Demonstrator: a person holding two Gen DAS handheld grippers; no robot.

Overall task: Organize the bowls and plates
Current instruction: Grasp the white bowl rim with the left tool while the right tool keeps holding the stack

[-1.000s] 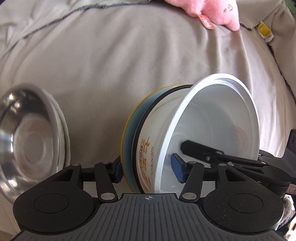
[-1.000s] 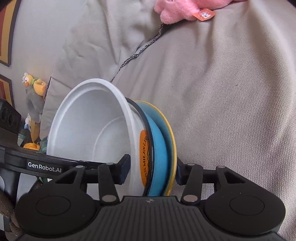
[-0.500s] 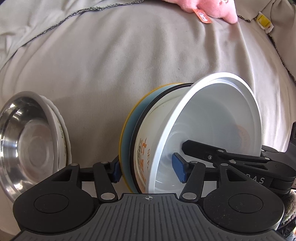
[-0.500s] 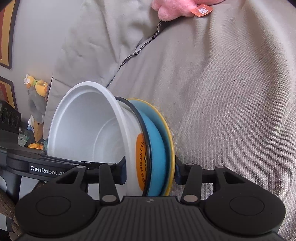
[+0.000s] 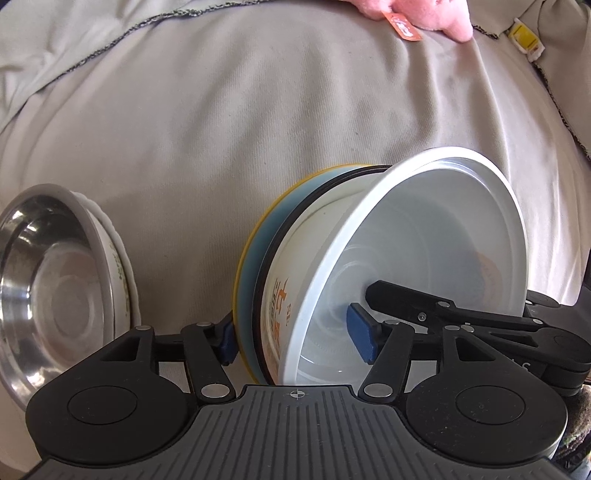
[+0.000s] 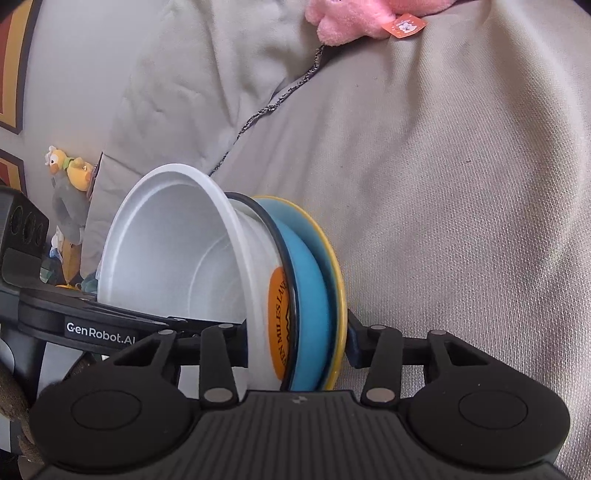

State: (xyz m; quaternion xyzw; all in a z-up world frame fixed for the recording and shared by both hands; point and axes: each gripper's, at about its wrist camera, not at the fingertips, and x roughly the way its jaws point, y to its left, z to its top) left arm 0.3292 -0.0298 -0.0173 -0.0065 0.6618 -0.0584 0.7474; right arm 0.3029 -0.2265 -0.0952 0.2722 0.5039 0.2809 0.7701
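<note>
between both jaws (left opening) stands the nested bowl stack [image 5: 369,266] on edge.

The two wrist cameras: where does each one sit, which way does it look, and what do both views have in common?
Left wrist: on the left gripper, looking along its opening fingers, which straddle the nested bowls; steel bowl to the left; right gripper reaches in.
Right wrist: on the right gripper, which clamps the nested bowls; the left gripper's arm enters from the left.
Shared: bowls, grey cloth, pink toy.
</note>
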